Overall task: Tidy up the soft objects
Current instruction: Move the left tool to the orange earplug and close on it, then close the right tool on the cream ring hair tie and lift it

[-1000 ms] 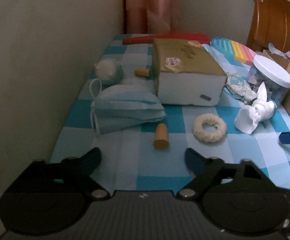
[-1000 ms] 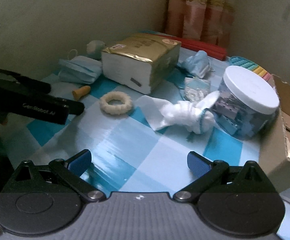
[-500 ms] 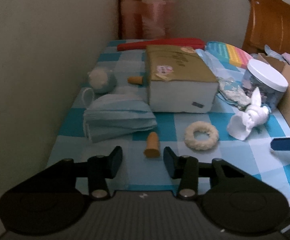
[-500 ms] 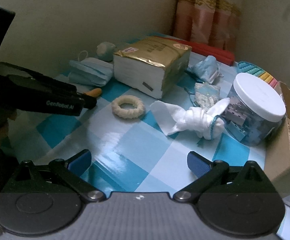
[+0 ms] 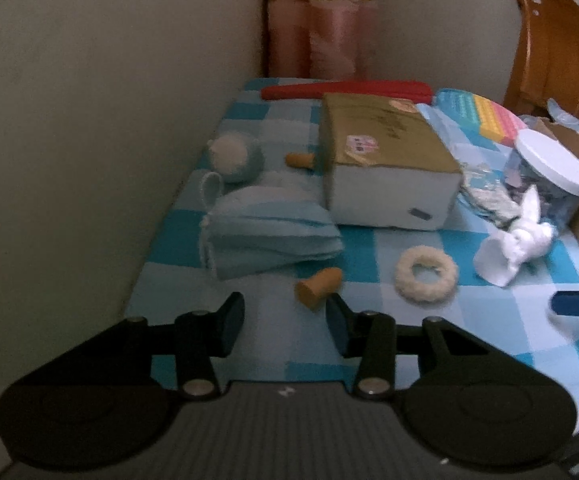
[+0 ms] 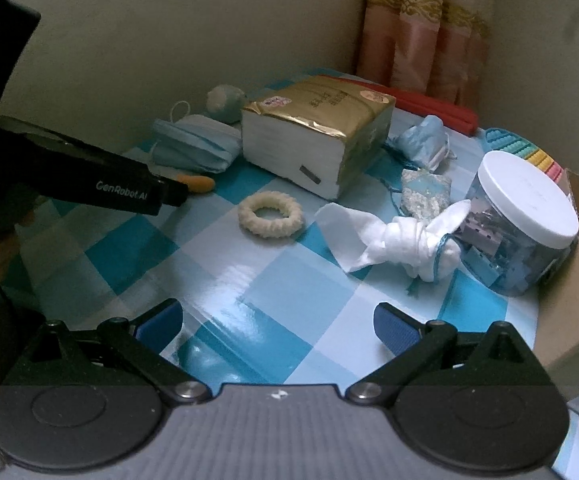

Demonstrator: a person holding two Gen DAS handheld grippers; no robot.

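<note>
An orange foam cone [image 5: 317, 288] lies on the checked blue tablecloth [image 5: 369, 240], tilted rightward, against the tip of my left gripper's right finger. My left gripper [image 5: 285, 304] has its jaws narrowed with a gap and nothing between the pads. Just beyond it sits a stack of blue face masks [image 5: 265, 236], a fluffy ball [image 5: 233, 156] and a cream fuzzy ring [image 5: 425, 274]. My right gripper [image 6: 277, 314] stands wide open over bare cloth, short of a knotted white cloth [image 6: 401, 236]. The left gripper [image 6: 169, 196] shows at the left of the right wrist view.
A gold tissue pack [image 5: 385, 168] stands mid-table with a second orange cone [image 5: 299, 159] beside it. A lidded clear jar [image 6: 525, 220] and a cardboard box [image 6: 569, 300] are at the right. A wall runs along the left; a red bar [image 5: 345, 90] lies at the back.
My left gripper's jaws have narrowed from wide apart. The near orange cone has swung from pointing away to leaning right. The right gripper stays open.
</note>
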